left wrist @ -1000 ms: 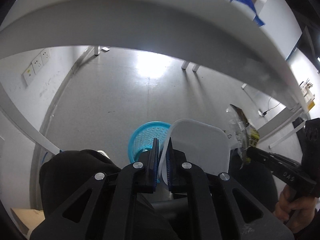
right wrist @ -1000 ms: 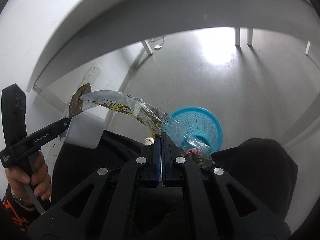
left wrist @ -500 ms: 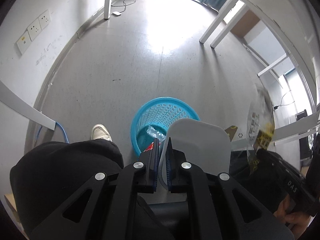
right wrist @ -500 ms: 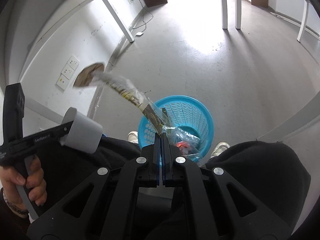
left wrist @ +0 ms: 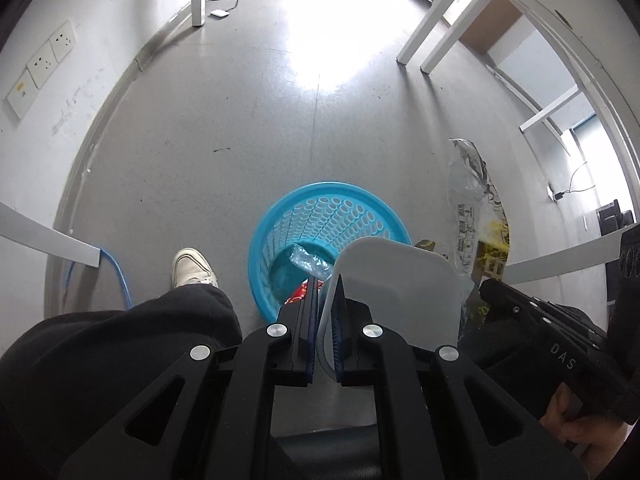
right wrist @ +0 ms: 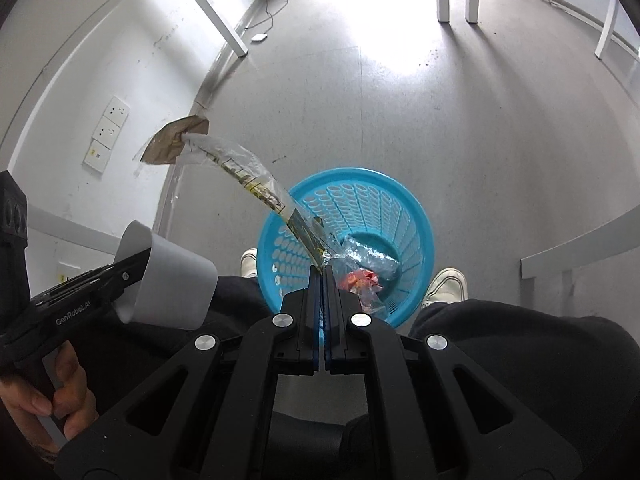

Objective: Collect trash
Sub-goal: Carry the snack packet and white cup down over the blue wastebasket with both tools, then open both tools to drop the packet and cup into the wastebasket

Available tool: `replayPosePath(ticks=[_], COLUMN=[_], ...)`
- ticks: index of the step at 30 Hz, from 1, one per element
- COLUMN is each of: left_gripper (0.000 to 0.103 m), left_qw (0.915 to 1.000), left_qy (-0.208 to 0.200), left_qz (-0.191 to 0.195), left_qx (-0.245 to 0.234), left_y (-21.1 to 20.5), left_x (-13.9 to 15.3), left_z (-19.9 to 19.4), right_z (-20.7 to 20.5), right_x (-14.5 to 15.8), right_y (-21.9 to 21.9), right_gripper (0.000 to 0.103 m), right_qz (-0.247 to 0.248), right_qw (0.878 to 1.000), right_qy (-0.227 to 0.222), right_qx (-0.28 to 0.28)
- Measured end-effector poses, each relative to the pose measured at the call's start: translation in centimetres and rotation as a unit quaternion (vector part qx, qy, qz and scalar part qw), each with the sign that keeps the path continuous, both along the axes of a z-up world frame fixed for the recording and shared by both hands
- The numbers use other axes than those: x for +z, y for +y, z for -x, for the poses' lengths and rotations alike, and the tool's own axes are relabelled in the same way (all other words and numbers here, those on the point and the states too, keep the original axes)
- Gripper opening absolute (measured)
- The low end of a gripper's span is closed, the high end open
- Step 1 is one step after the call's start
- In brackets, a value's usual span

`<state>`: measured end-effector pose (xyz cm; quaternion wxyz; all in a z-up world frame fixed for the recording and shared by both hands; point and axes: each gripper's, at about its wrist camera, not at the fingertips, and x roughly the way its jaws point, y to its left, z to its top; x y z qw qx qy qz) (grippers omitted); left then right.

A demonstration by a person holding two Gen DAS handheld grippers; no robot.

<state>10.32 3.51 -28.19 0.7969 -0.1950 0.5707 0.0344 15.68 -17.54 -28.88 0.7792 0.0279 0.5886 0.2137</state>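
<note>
Lowered, both loads hang over the blue basket (right wrist: 404, 216) between shoes (left wrist: 192, 268).

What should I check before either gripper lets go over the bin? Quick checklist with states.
1. Left gripper clamped on the white cup wall: ok.
2. Right gripper shut on the clear wrapper: ok.
3. Blue basket below both grippers, upright, mouth open: ok.
4. Room in the basket: ok, only a crumpled clear bag and a red scrap at the bottom.
5. Wrapper hangs inside the rim: not ok, its far end and brown flap stick out left, past the rim.
6. Cup fully over the basket opening: cannot tell, in the right wrist view it sits left of the rim.
</note>
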Motion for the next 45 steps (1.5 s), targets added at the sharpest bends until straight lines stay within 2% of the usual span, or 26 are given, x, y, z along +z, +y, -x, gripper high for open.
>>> replayPosePath(ticks=[13, 19, 29, 37, 38, 40, 41, 42, 45], left_gripper=[0.006, 0.006, 0.006, 0.006, 0.007, 0.010, 0.017, 0.028, 0.033], left_qw=[0.9976, 0.9962, 0.9936, 0.9928, 0.9927, 0.9926, 0.9923, 0.9914, 0.9896], left_qy=[0.041, 0.052, 0.058, 0.055, 0.052, 0.047, 0.044, 0.042, 0.040], left_qz=[0.036, 0.047, 0.069, 0.073, 0.077, 0.081, 0.084, 0.092, 0.097], left_qx=[0.042, 0.052, 0.068, 0.078, 0.077, 0.077, 0.080, 0.082, 0.098], left_y=[1.0, 1.3, 2.1, 2.5, 2.5, 2.4, 2.5, 2.7, 3.4], left_x=[-3.3, -4.5, -5.7, -5.7, -5.7, -5.5, -5.5, -5.6, -5.7], left_z=[-3.5, -4.8, -6.3, -6.3, -6.3, -6.3, -6.3, -6.3, -6.1], right_z=[-3.2, -4.3, -4.8, -5.0, -5.0, -4.9, -4.9, -4.9, -4.9], right_x=[-6.7, -9.7, -12.2, -12.4, -12.4, -12.4, -12.4, -12.3, -12.2], right_y=[3.7, 4.6, 6.1, 5.9, 5.9, 6.3, 6.4, 6.4, 6.4], right_gripper=[0.001, 0.001, 0.001, 0.001, 0.004, 0.005, 0.013, 0.021, 0.026], right_qz=[0.054, 0.057, 0.073, 0.068, 0.068, 0.071, 0.068, 0.066, 0.060], right_qw=[0.996, 0.992, 0.988, 0.988, 0.988, 0.988, 0.988, 0.988, 0.988], right_qy=[0.072, 0.113, 0.134, 0.135, 0.134, 0.135, 0.135, 0.135, 0.136], right_qx=[0.007, -0.002, 0.015, 0.016, 0.017, 0.025, 0.027, 0.028, 0.030])
